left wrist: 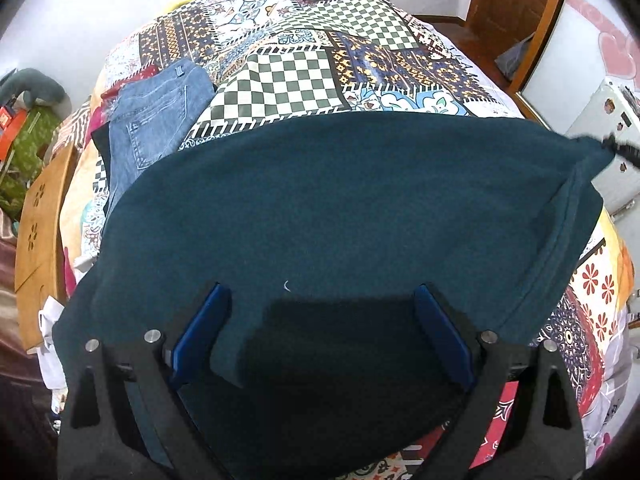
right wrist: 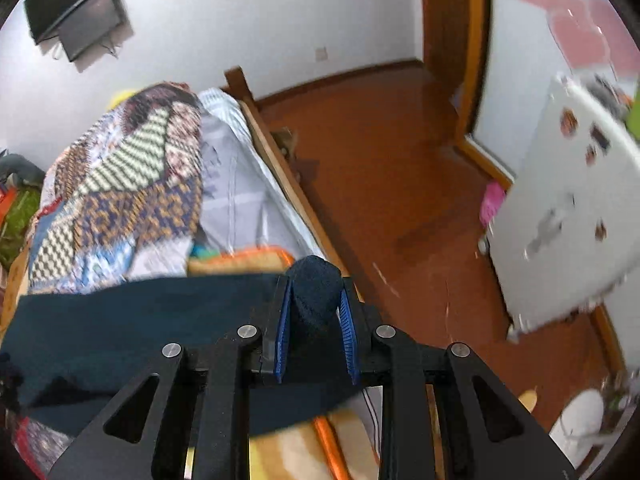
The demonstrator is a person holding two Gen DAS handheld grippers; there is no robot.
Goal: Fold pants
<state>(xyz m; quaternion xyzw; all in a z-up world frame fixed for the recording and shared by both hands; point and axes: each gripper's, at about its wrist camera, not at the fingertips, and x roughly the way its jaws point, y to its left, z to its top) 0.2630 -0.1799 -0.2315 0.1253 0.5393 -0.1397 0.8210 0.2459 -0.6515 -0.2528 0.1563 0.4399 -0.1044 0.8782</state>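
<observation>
The dark teal pants (left wrist: 328, 208) lie spread over the patchwork bed cover (left wrist: 320, 64). My left gripper (left wrist: 322, 296) is open, its blue pads wide apart just above the near part of the pants, holding nothing. My right gripper (right wrist: 316, 292) is shut on a bunched edge of the teal pants (right wrist: 316, 280), lifted above the right side of the bed. In the left wrist view the right gripper's tip (left wrist: 618, 148) shows at the far right, pulling that corner of the pants up and taut.
Folded blue jeans (left wrist: 160, 112) lie on the bed at the left. A wooden board (left wrist: 40, 232) stands beside the bed at the left. To the right are the bed's wooden rail (right wrist: 280, 168), red-brown floor (right wrist: 392, 184) and a white fridge (right wrist: 572, 216).
</observation>
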